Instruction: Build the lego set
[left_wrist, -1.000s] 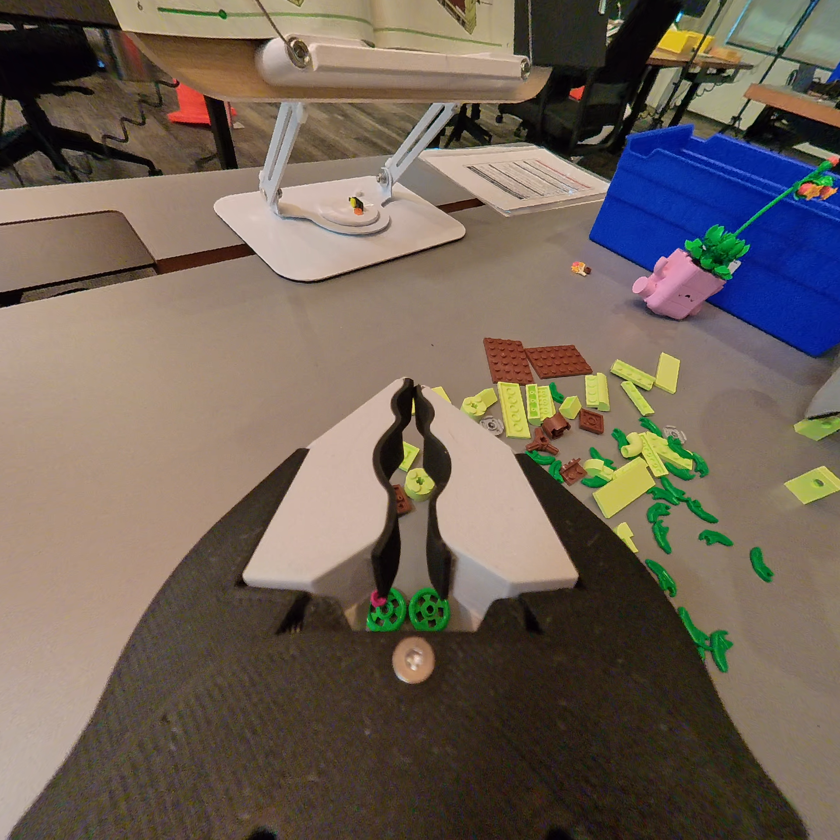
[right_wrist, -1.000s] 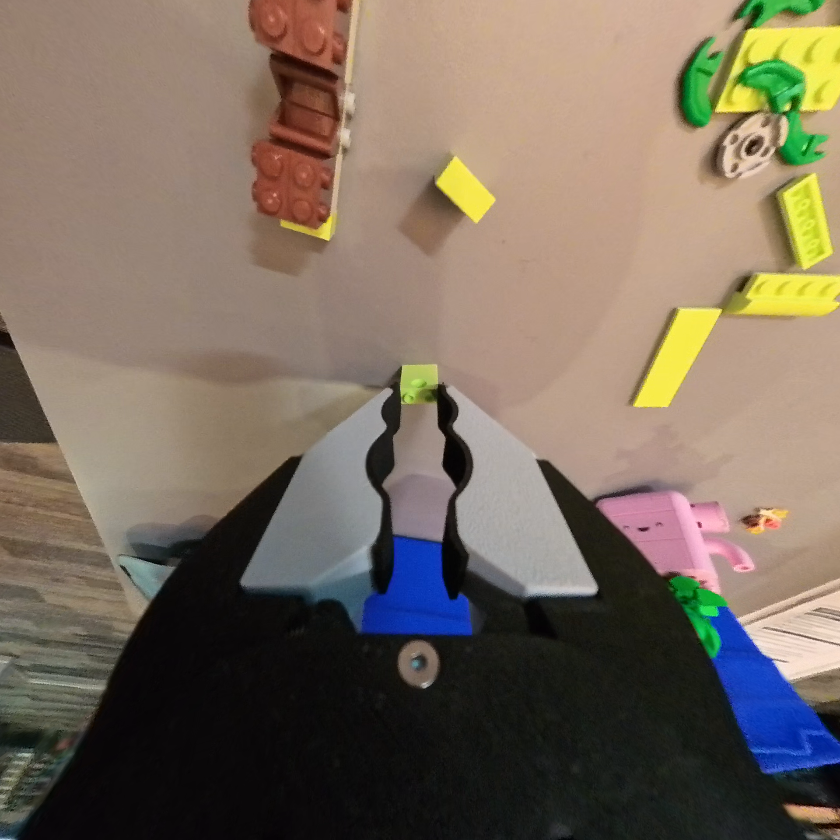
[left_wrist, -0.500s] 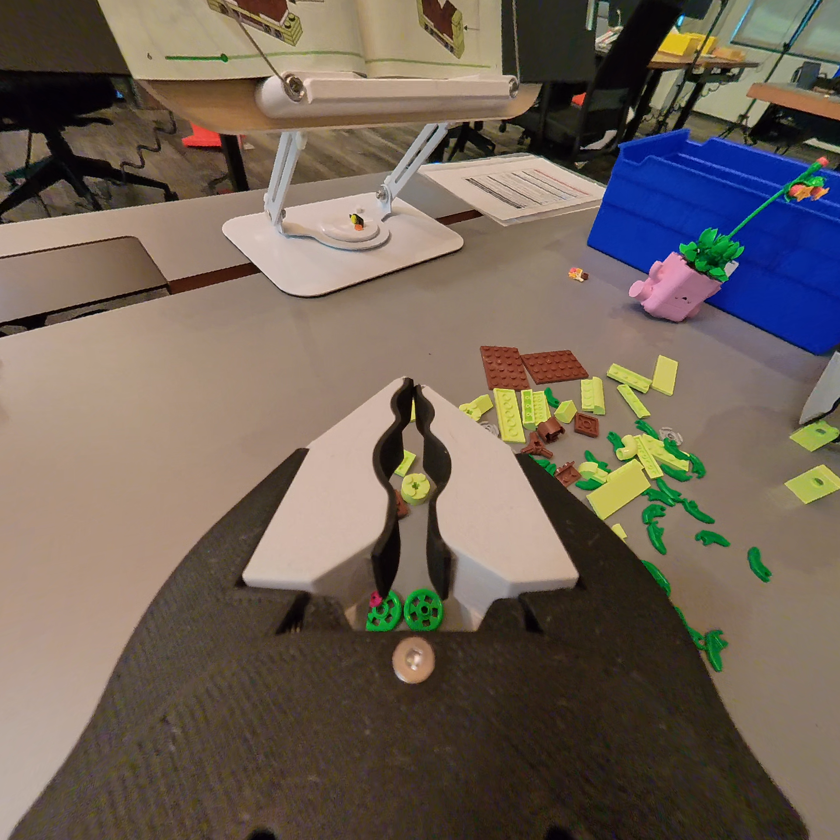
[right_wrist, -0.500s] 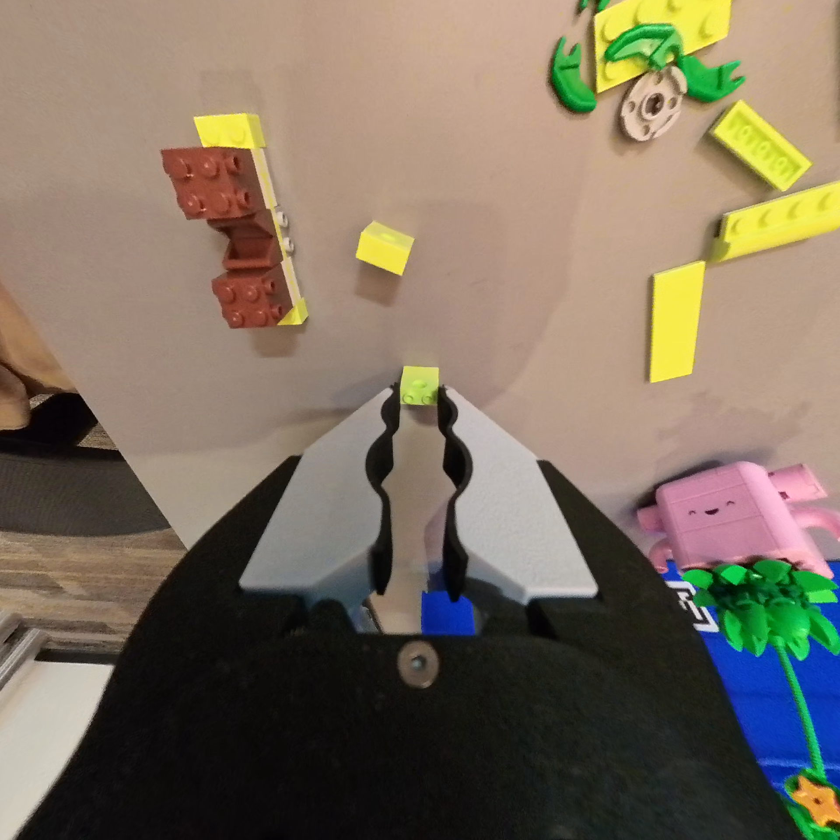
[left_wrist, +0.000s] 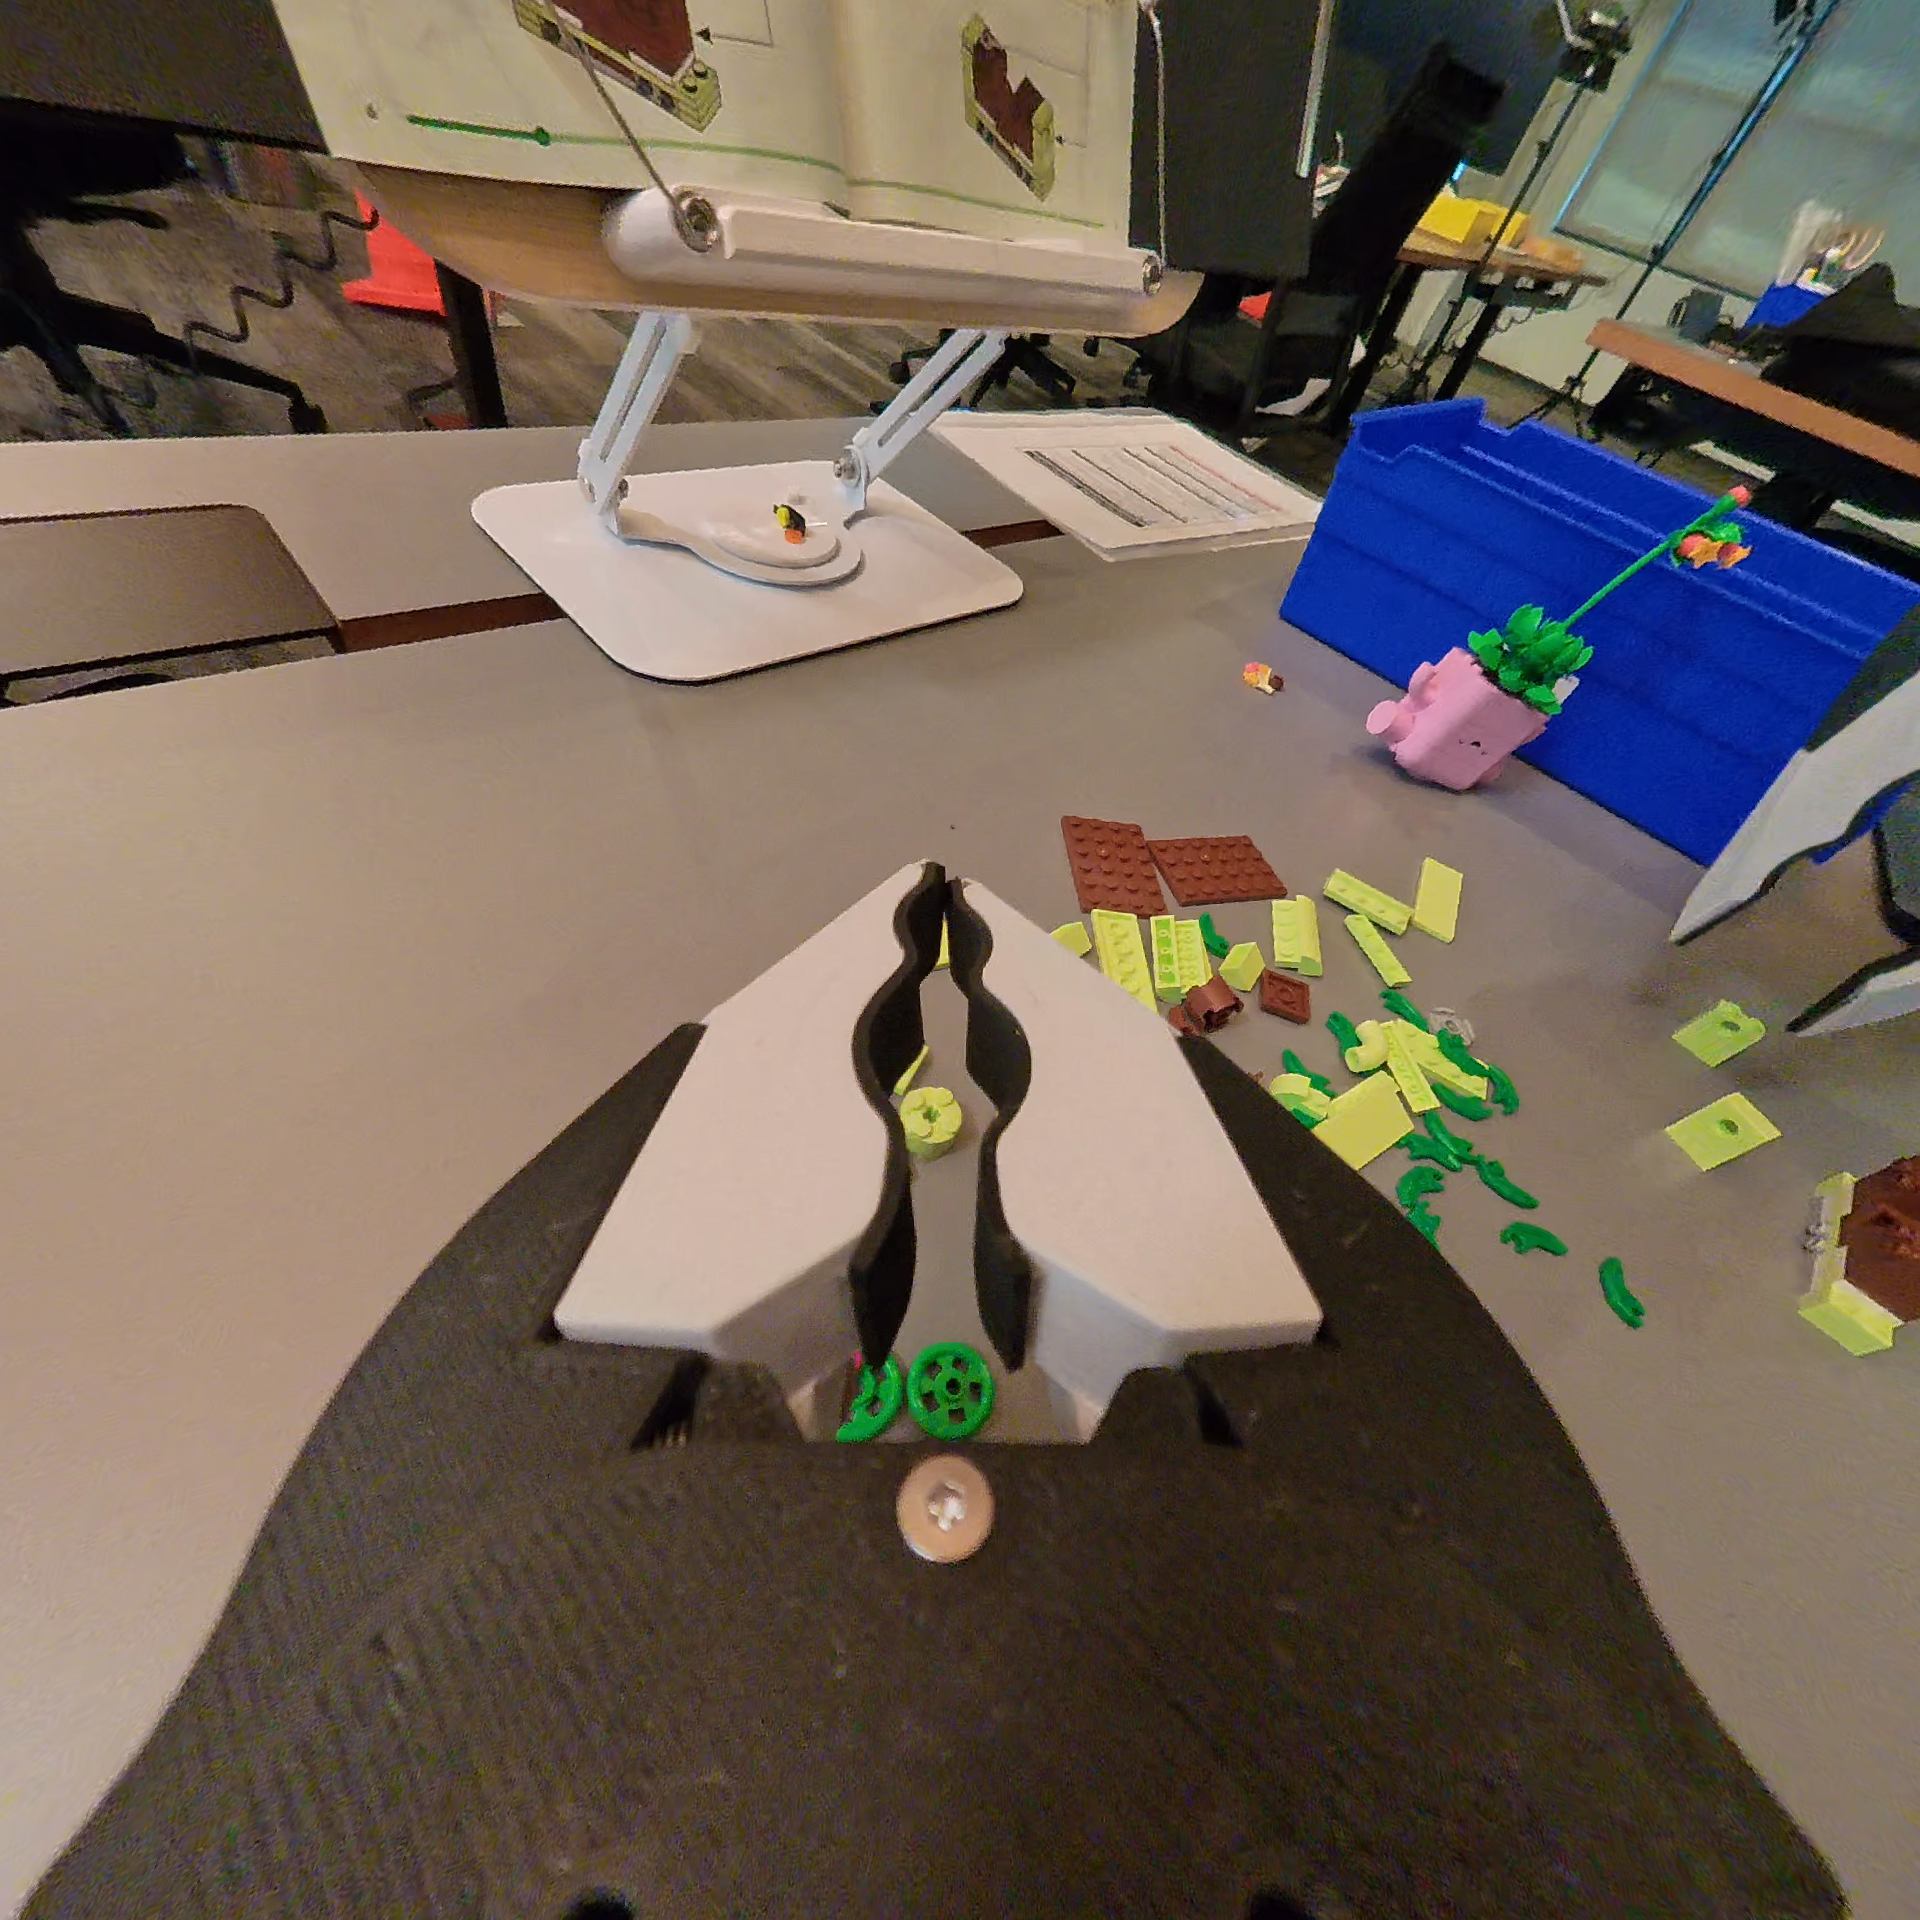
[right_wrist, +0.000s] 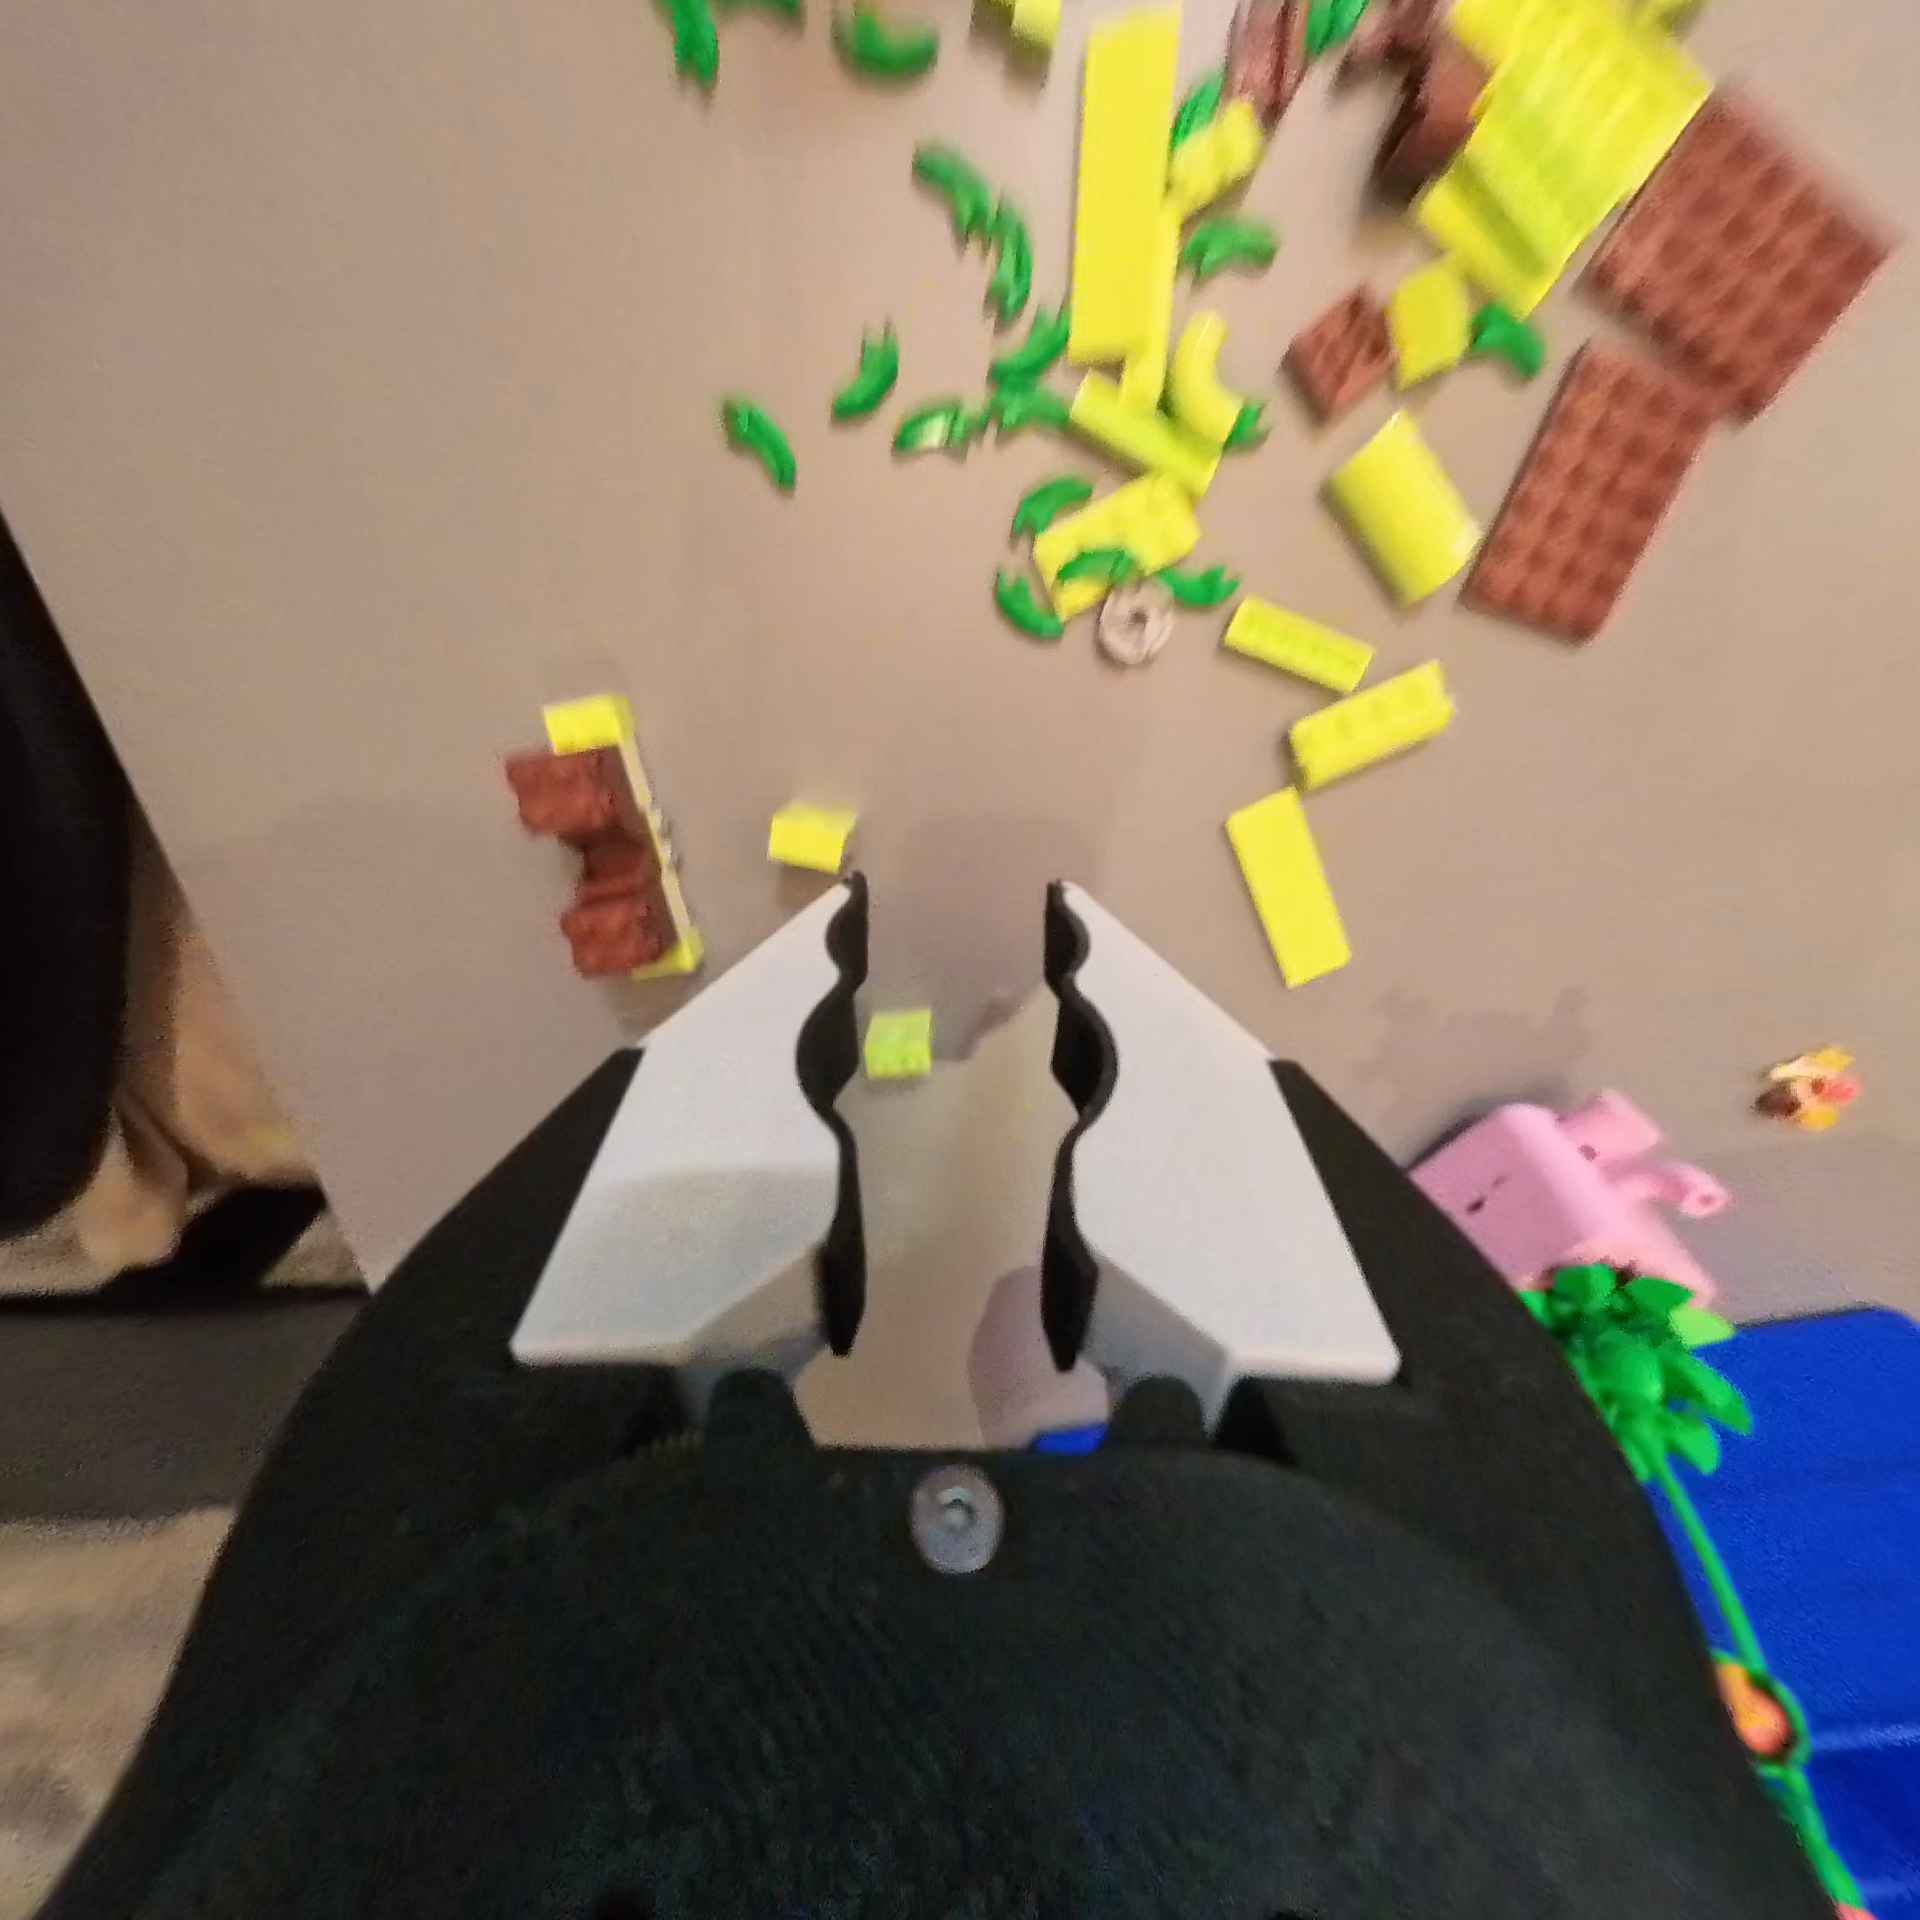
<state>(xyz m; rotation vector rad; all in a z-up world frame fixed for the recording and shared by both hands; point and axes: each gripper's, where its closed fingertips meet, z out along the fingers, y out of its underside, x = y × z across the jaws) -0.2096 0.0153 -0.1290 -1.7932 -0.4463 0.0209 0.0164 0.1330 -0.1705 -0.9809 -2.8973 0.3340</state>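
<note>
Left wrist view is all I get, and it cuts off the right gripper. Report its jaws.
Observer: The right gripper is open, jaws wide apart.
Operator: Say what is between them.
Observer: A small lime brick shows in the gap, close to one finger, not clamped.
Operator: Place the brown build.
Observer: In the right wrist view, the brown-and-lime assembly lies on the table left of the fingertips, apart from them.

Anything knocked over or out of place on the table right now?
Yes: the pink pot with its green plant lies tipped on its side against the blue bin. A small lime brick lies loose between the open right claw's fingers.
</note>
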